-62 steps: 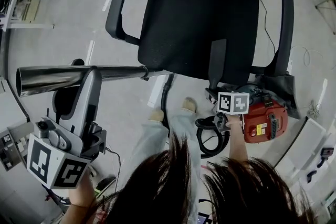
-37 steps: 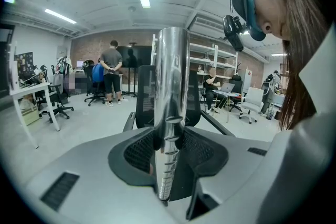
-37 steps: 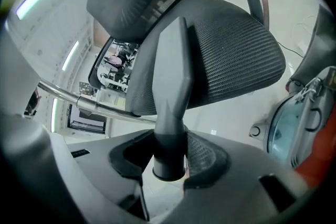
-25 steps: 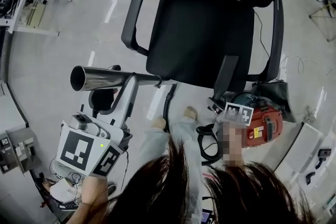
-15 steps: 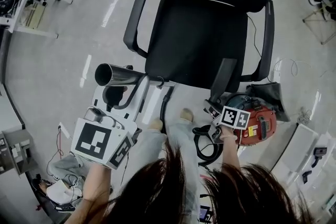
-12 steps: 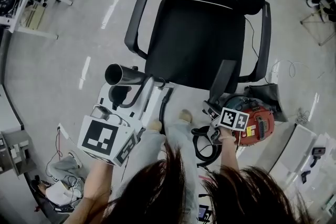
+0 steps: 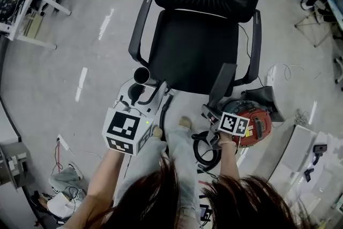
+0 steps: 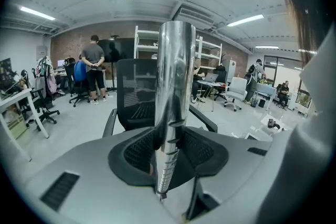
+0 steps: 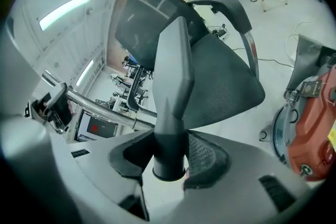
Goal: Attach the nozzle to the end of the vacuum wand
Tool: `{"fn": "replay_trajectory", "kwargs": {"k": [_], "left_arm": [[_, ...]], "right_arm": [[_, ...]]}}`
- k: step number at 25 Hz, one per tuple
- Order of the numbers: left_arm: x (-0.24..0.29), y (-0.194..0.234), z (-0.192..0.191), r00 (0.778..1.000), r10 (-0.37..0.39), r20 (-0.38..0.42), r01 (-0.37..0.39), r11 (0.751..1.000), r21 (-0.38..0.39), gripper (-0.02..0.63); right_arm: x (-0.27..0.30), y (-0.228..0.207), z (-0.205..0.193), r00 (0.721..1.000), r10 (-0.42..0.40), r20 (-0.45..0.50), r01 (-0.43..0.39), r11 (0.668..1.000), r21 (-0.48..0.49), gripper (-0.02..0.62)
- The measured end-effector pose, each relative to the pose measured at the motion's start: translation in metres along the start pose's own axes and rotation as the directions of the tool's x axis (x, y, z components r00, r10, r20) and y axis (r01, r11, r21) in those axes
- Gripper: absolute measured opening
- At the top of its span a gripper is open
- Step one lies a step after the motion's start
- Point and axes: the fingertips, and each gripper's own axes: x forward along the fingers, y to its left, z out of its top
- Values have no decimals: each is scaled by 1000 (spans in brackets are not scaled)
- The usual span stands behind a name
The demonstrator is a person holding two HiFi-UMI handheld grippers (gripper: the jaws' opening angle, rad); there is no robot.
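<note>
Pre-mating step: left gripper (image 8: 169, 155) fingers (image 8: 139, 152) pinched the wand (image 8: 176, 76); right gripper (image 9: 170, 157) fingers (image 9: 207, 157) clamped the nozzle (image 9: 173, 71) by its collar. Parts well apart, near the chair (image 7: 195, 51). Next, prob.: line collar w/ wand mouth, push.

Shiny silver wand (image 8: 176, 71), dark grey nozzle (image 9: 170, 86), black mesh chair (image 7: 195, 51), red vacuum (image 7: 261, 125), pale grey floor (image 7: 80, 35).

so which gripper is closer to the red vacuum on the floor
Right. The right gripper, shut on the nozzle, is right beside the red vacuum in the head view. The left gripper, holding the wand, sits well across toward the picture's left.
</note>
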Motion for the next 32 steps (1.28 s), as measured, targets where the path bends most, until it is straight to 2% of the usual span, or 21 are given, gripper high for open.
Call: {"fn": "replay_trajectory", "kwargs": {"k": [15, 32], "left_arm": [[-7, -9, 6, 997, -67, -45, 68, 997, 31, 160], [-33, -13, -2, 991, -121, -49, 124, 991, 57, 160]], "right_arm": [[-48, 81, 13, 994, 8, 109, -7, 1000, -2, 187], [-83, 140, 2, 983, -6, 181, 15, 999, -47, 187]]}}
